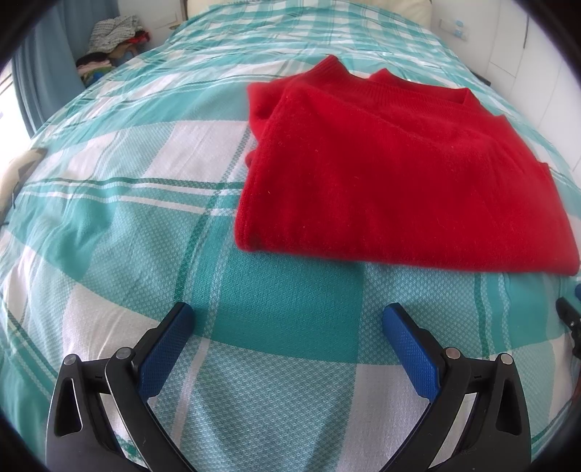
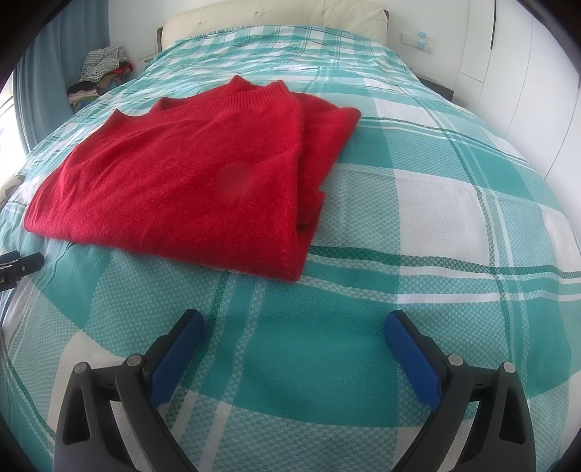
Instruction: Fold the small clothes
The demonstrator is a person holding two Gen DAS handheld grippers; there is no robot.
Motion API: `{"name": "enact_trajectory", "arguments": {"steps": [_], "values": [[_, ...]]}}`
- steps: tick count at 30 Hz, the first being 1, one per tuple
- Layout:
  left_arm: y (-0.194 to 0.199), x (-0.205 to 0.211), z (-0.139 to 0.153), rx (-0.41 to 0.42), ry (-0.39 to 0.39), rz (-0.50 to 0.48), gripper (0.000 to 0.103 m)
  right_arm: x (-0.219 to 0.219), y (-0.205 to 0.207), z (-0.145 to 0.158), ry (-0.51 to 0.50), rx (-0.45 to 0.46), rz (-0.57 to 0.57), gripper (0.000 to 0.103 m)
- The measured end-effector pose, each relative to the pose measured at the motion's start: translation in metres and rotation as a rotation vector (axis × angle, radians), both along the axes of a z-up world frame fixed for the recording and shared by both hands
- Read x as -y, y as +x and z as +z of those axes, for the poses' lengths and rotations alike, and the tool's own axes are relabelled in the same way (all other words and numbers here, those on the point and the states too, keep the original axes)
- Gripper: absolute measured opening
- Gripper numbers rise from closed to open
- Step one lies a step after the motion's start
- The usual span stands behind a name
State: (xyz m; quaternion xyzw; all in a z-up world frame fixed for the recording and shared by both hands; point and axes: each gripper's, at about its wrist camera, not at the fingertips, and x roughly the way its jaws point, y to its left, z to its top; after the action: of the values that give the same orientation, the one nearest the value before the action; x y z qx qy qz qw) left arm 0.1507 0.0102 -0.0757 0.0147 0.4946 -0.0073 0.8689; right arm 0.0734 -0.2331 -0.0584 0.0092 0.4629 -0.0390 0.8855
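Left wrist view: the left gripper [image 1: 288,316] stands wide open over bare bedspread [image 1: 109,232], nothing between its blue pads [image 1: 165,348]. The red sweater [image 1: 399,174] lies ahead and to the right on the teal-and-white checked cover, folded into a compact rectangle with the ribbed collar at the far end and a sleeve layer tucked along its left side. Its near hem is just beyond the fingertips but clear of them. To the left the cover is open all the way to the bed's edge, where a pile of clothes [image 1: 112,40] sits off the bed by the curtain. At the right margin a dark piece of the other gripper shows.

Right wrist view: the right gripper [image 2: 296,323] is spread about as wide as it goes and holds nothing — only checked fabric under it. The sweater sits ahead and left, its folded right edge stacked in layers, lower corner near the fingers yet untouched. Right of it the bedspread is free up to the white wardrobe [image 2: 508,90]; the headboard [image 2: 290,18] closes the far end.

Judging by the tidy shape, this garment looks folded — what remains is probably setting it aside or fetching another.
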Motion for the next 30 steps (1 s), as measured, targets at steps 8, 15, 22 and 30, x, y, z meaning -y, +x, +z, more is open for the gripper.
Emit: {"name": "enact_trajectory", "arguments": {"steps": [8, 15, 22, 30], "values": [[0.0003, 0.0018, 0.0002, 0.003, 0.006, 0.003, 0.103, 0.0000, 0.0000, -0.0001, 0.000, 0.000, 0.000, 0.100], [0.0002, 0.0019, 0.0001, 0.003, 0.006, 0.003, 0.103, -0.0001, 0.0000, -0.0004, 0.000, 0.000, -0.001, 0.100], [0.0000, 0.0021, -0.0001, 0.004, 0.006, 0.002, 0.103, -0.0002, 0.0000, -0.0005, 0.000, 0.001, -0.001, 0.100], [0.0013, 0.0013, 0.0005, 0.005, 0.010, 0.003, 0.103, -0.0002, 0.0000, -0.0006, 0.000, 0.001, -0.001, 0.101]]}}
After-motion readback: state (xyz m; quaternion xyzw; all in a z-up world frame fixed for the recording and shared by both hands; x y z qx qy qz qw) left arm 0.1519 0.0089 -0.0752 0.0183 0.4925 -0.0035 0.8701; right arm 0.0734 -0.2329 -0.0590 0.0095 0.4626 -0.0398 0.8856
